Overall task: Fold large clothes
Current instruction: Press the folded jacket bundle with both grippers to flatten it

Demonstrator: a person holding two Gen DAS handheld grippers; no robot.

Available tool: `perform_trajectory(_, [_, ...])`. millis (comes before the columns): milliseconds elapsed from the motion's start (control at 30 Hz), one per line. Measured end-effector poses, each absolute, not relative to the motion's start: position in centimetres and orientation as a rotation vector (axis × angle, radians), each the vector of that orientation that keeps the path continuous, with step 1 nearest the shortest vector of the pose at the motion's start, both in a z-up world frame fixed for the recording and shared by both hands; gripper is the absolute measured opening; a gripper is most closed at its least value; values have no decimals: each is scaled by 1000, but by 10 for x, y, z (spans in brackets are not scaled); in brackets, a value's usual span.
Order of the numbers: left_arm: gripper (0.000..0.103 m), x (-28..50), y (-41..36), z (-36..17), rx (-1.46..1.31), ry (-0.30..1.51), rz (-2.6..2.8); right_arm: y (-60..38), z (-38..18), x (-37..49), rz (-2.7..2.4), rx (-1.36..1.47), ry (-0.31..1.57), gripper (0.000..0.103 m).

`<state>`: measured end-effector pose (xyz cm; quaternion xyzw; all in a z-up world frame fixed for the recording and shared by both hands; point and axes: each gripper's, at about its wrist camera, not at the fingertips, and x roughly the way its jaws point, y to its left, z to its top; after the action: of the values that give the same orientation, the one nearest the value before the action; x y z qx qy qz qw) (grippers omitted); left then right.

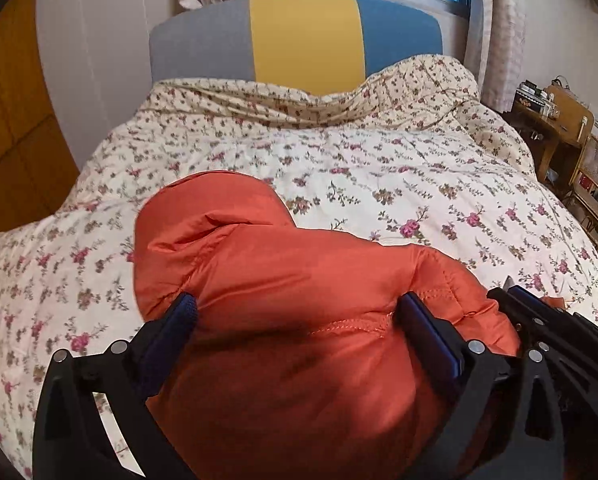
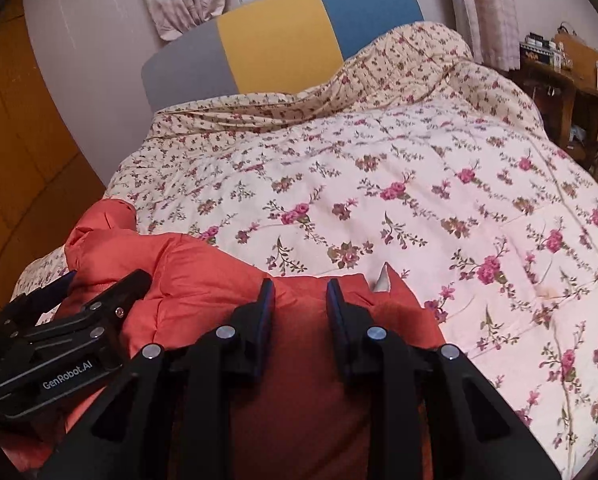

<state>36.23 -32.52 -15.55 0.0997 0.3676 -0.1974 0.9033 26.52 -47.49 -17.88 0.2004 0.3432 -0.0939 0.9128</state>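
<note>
An orange puffy jacket point(image 1: 279, 264) lies bunched on a floral quilt point(image 1: 379, 168) at the near end of a bed. My left gripper point(image 1: 295, 308) stands wide open, and the jacket's padded bulk swells up between its fingers and touches both pads. In the right wrist view the jacket point(image 2: 203, 280) spreads to the left, and my right gripper point(image 2: 300, 292) is nearly closed, shut on a thick fold at the jacket's right end. A white tag point(image 2: 383, 280) pokes out just beyond it. The two grippers sit side by side, and each shows at the edge of the other's view: left gripper point(image 2: 103, 278), right gripper point(image 1: 515, 292).
The quilt point(image 2: 379, 160) covers the whole bed and rises in a hump at the far right. Behind it is a grey, yellow and blue headboard point(image 1: 303, 36), under a window with curtains. A cluttered wooden desk point(image 1: 555, 120) stands right of the bed, a yellow panelled wall point(image 1: 11, 120) to its left.
</note>
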Motion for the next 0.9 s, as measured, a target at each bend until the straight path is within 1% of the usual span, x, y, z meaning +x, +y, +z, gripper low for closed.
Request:
perform_trajectory(500, [100, 368, -335, -177, 248, 735, -359, -477, -198, 277, -219, 419, 713, 25])
perform_trajectory(667, [100, 363, -334, -175, 255, 720, -357, -473, -194, 269, -226, 399, 688, 25])
perform_trajectory(767, [100, 351, -330, -169, 279, 709, -365, -469, -189, 262, -247, 372, 671, 28])
perform_trajectory(800, [100, 343, -327, -166, 286, 708, -377, -468, -187, 258, -251, 369, 661, 31])
perform_trajectory(833, [100, 337, -325, -164, 286, 713, -388, -467, -183, 250, -253, 370, 633, 41])
perform_trajectory(900, [100, 318, -316, -157, 263, 720, -410, -464, -176, 237, -258, 374, 597, 55])
